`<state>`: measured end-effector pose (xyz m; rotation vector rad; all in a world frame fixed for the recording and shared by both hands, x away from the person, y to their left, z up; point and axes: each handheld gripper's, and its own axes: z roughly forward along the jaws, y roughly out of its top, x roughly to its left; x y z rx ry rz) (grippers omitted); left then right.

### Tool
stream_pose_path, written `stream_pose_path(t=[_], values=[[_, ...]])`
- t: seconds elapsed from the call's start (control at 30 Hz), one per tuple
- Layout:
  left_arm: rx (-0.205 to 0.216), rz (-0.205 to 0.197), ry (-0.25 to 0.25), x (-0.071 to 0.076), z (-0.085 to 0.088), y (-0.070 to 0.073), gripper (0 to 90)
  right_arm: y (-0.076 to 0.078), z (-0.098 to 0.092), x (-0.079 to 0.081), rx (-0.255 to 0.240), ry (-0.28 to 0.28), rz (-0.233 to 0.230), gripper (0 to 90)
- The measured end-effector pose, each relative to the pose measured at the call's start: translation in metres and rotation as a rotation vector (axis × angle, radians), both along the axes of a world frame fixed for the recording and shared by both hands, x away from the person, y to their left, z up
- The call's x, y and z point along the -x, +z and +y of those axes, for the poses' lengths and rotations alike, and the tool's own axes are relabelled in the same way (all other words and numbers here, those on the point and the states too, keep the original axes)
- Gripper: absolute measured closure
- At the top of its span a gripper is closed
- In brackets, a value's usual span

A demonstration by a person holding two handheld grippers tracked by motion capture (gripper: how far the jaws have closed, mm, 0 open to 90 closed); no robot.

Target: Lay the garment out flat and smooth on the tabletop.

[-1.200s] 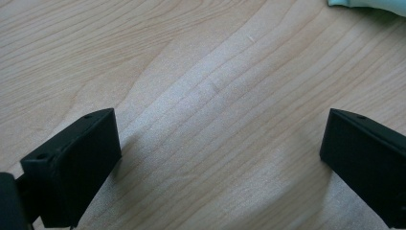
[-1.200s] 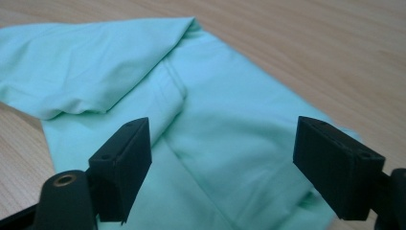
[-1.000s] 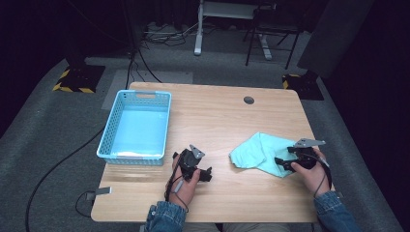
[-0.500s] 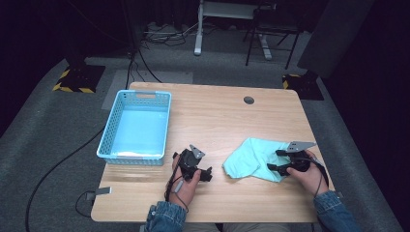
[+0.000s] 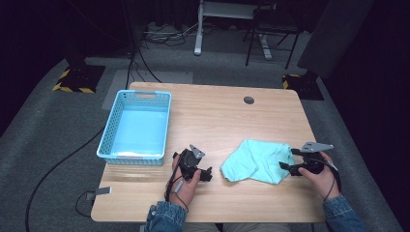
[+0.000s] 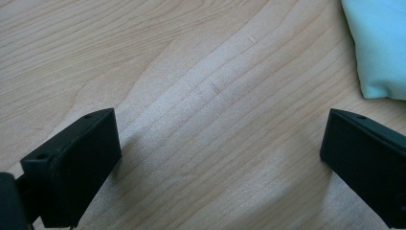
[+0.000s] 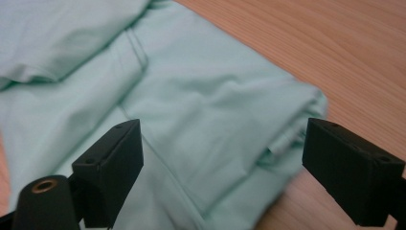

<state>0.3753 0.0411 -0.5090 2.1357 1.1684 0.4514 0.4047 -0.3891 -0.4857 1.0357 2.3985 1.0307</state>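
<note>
on a wooden table (image 5: 217,116) over grey carpet (image 5: 43,121), both hands rest low, left gripper (image 5: 207,175) released, right gripper (image 5: 286,166) just widened, released over the mint cloth (image 5: 256,162).

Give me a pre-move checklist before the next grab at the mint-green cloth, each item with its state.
1. Right gripper jaws open, having just widened, pads not pressing: ok.
2. Cloth edge lies between the right jaws: ok.
3. Left gripper open over bare wood, cloth corner off to one side: ok.
4. Cloth lies folded over itself, not flat: not ok.
5. Blue basket stands apart from the cloth: ok.
6. Which cloth layer the jaws would catch: cannot tell.
</note>
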Motion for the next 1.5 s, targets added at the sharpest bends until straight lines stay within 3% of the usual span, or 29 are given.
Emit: stream_pose_path(t=[0.4,0.6,0.73,0.9,1.13,1.5], values=[[-0.003,0.001,0.01,0.001,0.0,0.0,0.1,-0.012,-0.039,0.019,0.028,-0.125,0.039,10.4],[-0.004,0.002,0.011,0.001,0.0,0.0,0.0,-0.018,-0.045,0.027,0.02,-0.161,0.045,6.9],[-0.007,0.016,0.045,0.001,-0.002,0.002,0.4,-0.019,-0.045,0.03,0.013,-0.176,0.037,5.9],[0.048,0.025,0.05,0.002,-0.003,0.008,2.5,-0.021,-0.046,0.034,-0.003,-0.176,0.019,6.1],[0.091,-0.025,0.005,0.007,-0.012,0.028,2.5,-0.021,-0.046,0.034,-0.002,-0.173,0.018,6.1],[0.053,-0.08,-0.081,0.009,-0.039,0.054,3.8,-0.021,-0.046,0.034,-0.004,-0.171,0.018,6.3]])
